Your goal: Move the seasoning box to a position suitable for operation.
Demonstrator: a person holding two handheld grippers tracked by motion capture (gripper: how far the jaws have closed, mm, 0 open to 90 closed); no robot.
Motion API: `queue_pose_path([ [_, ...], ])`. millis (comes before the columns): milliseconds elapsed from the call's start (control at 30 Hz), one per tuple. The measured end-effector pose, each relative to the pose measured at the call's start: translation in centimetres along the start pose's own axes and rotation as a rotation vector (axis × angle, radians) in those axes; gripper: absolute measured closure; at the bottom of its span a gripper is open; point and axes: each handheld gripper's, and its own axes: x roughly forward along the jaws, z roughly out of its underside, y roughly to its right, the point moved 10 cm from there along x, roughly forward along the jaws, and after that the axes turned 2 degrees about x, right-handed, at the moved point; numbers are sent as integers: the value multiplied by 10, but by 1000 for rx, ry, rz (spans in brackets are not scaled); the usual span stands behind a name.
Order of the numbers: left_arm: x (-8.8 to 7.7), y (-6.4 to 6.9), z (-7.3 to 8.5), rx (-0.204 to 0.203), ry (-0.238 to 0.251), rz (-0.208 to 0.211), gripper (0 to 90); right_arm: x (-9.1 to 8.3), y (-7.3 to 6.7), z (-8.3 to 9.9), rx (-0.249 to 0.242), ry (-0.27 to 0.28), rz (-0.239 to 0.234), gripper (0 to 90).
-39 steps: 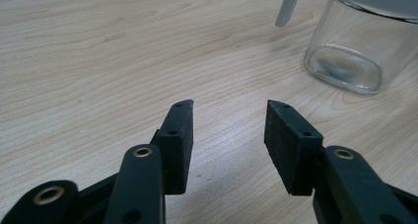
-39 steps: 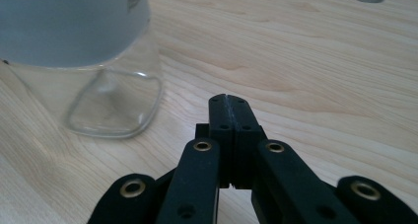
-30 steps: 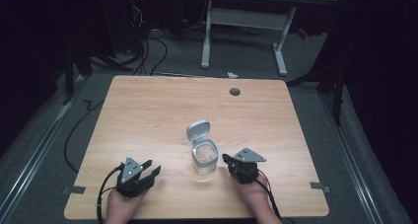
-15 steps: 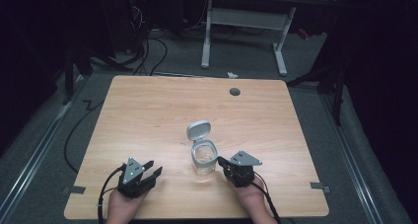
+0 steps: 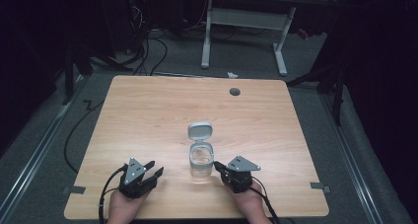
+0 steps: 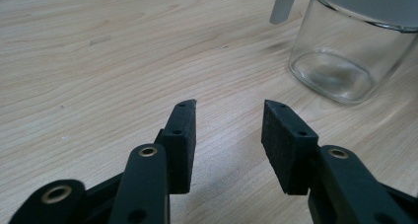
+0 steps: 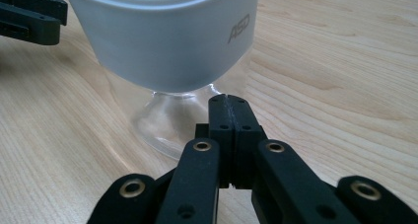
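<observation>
A clear glass jar (image 5: 200, 161) with a grey collar is seen standing upright on the near middle of a wooden table (image 5: 148, 115), its flip lid (image 5: 200, 131) swung open toward the far side; the jar appears empty, though its contents cannot be told for certain. The opening is judged done, since the lid is already up; whatever is to follow, a filling, a closing or a carrying-off, is judged still ahead, as the jar is not gripped by either tool.

The right gripper (image 5: 220, 168) is held low, just right of the jar, its jaws pressed together on nothing; in the right gripper view the closed tips (image 7: 230, 116) are pointed at the jar's glass base (image 7: 170, 120), just beside it, and whether the glass is touched cannot be told. The supporting hand (image 5: 249, 203) is rested at the near edge, wrist level with the tabletop; a grey three-cornered plate is carried on top.

The left gripper (image 5: 154, 168) is kept at the near left, apart from the jar, jaws parted and empty; in the left gripper view its black pads (image 6: 183, 135) are aimed across bare wood, with the jar (image 6: 345, 56) lying to the far right of them. The left hand (image 5: 125, 209) is likewise rested near the table edge, its cable trailing off the near side.
</observation>
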Motion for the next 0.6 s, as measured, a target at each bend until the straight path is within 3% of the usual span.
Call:
queue_pose_path([
  [300,0,5,1,-7,1,14,579,0,-6,1,-3,2,-15,899],
  [433,0,15,5,-7,-7,41,594,-3,-2,1,-3,3,-4,898],
  [567,3,35,18,22,-32,82,589,-8,10,1,9,8,16,899],
  [600,3,35,18,22,-32,82,587,-9,13,0,11,12,20,899],
])
